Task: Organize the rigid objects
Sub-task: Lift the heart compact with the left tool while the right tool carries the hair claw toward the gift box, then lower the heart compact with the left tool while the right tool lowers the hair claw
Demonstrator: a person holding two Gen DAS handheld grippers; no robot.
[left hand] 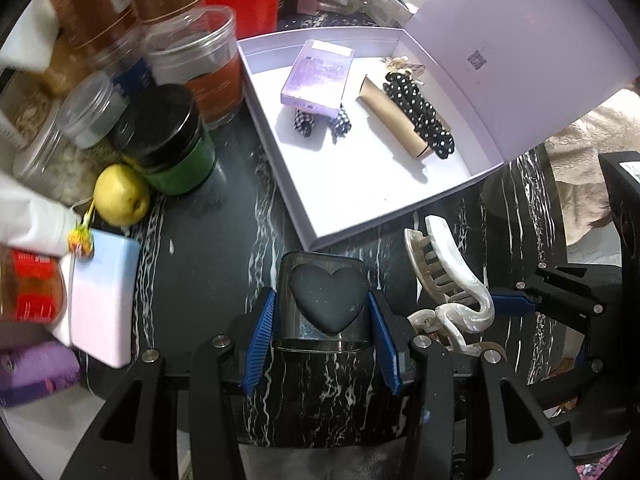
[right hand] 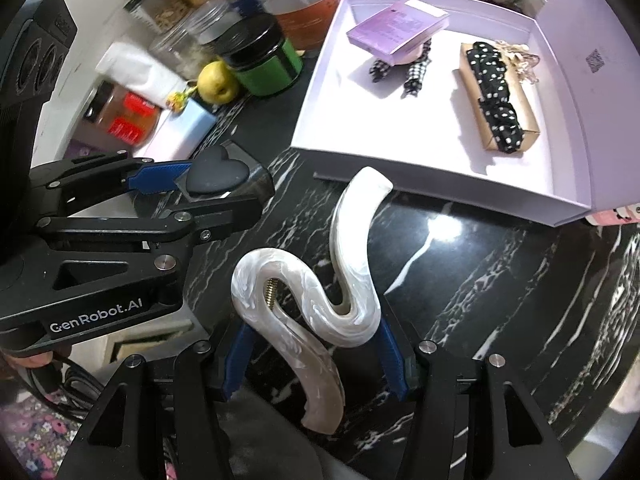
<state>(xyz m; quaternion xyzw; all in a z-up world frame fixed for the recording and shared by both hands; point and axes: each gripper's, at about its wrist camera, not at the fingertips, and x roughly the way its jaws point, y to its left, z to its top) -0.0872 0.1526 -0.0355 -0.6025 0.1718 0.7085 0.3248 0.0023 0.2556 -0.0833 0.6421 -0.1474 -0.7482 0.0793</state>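
Observation:
My left gripper (left hand: 322,308) is shut on a smoky clear case with a black heart (left hand: 328,298), held just above the black marble table; it also shows in the right wrist view (right hand: 216,178). My right gripper (right hand: 312,344) is shut on a pearly white claw hair clip (right hand: 344,276), which also shows in the left wrist view (left hand: 444,276). The open lilac box (left hand: 304,216) lies just beyond both, holding a purple carton (left hand: 316,76), a cardboard tube (left hand: 394,118) and polka-dot scrunchies (left hand: 420,112).
Left of the box stand jars: a green one with a black lid (left hand: 172,144), clear ones (left hand: 200,64), plus a yellow fruit (left hand: 120,194) and a pastel power bank (left hand: 104,300). The box's raised lid (left hand: 520,48) stands at the right.

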